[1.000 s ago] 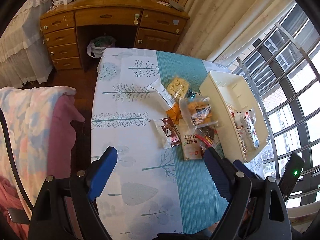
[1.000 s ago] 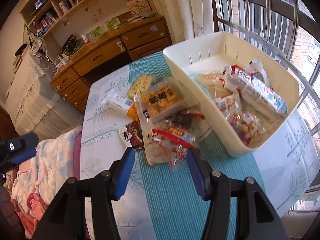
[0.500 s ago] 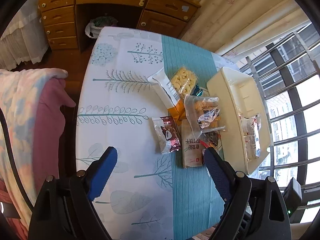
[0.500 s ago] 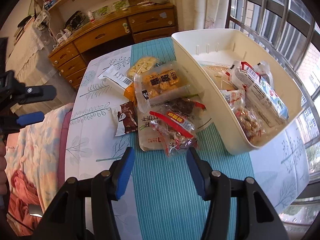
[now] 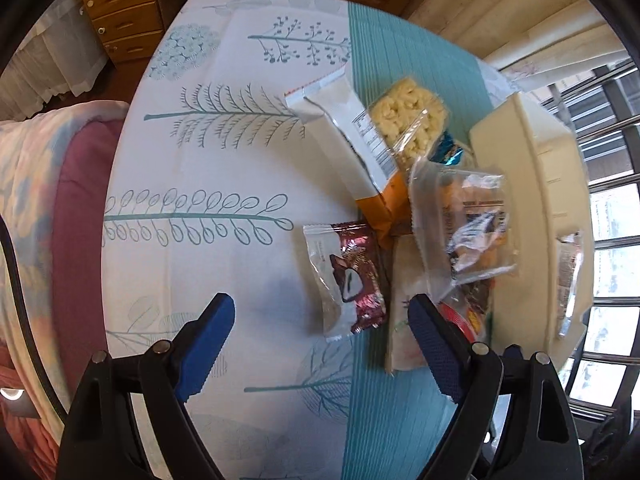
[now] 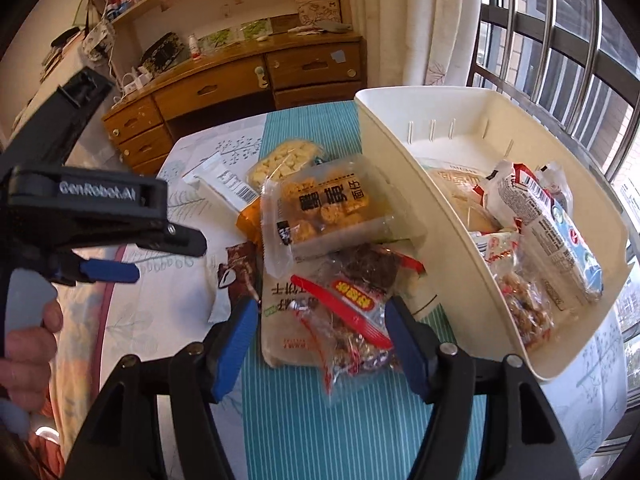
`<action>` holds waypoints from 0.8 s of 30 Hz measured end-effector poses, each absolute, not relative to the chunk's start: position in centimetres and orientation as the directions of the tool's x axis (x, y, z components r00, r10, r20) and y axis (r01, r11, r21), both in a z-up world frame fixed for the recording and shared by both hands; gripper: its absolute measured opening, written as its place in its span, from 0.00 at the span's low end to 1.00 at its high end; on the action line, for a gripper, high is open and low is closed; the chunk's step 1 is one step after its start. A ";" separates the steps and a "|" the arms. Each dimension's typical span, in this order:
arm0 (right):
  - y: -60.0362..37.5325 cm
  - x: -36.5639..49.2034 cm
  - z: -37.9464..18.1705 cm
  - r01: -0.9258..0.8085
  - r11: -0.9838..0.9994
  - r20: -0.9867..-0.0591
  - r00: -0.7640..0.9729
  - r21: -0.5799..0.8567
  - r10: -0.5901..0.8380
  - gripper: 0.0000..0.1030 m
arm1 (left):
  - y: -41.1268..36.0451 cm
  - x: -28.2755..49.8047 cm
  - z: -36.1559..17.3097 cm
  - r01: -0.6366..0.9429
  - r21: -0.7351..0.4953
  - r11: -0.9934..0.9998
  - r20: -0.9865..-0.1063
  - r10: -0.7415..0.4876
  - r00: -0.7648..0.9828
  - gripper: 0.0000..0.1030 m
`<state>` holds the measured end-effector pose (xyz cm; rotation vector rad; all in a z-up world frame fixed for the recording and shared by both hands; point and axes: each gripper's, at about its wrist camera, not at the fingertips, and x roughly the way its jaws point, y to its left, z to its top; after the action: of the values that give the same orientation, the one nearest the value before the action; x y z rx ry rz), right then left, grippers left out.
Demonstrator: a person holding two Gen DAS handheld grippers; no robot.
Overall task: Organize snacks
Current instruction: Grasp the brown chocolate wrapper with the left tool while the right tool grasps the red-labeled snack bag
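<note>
The snacks lie in two groups. Some packets are already inside the cream bin (image 6: 404,148), at the window side of the table: a long blue and white packet (image 6: 560,236), a clear bag of brown pieces (image 6: 524,308) and a few others under them. We judge the task to be partly done, perhaps near the half, because a pile still lies outside, just beside the bin wall.

In this pile we see a clear bag with a red strip (image 6: 352,312) on top of a flat pale packet with printed characters (image 6: 280,320). Behind them is a clear tray pack of round golden biscuits (image 6: 324,208), leaning against the bin wall, then a bag of pale yellow pieces (image 6: 284,160), a white and orange pouch (image 5: 352,144) and, a little apart on the white cloth, a small maroon packet (image 5: 352,276). The bags are thin and crinkled, so we expect that they slip and fold easily when pinched.

Our right gripper (image 6: 320,320) hangs low over the red-strip bag, its blue fingers wide apart on either side of it and holding nothing. Our left gripper (image 5: 320,320) hovers above the maroon packet, fingers also spread and empty. All stands on the table (image 5: 200,264) with a leaf-print cloth and a teal runner (image 6: 320,420); a wooden desk (image 6: 240,80) is behind.
</note>
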<state>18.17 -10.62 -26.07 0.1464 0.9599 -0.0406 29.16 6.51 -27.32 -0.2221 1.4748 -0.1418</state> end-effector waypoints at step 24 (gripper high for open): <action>-13.3 21.4 -31.1 0.282 0.949 -0.827 0.560 0.139 -0.045 0.66 | 3.3 30.5 -32.7 -0.025 -0.144 0.989 -0.990 -0.144 0.011 0.73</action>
<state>21.38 -13.27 -31.07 0.2690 0.9599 -0.1953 30.48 3.28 -32.69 -0.1338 1.5588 -0.0927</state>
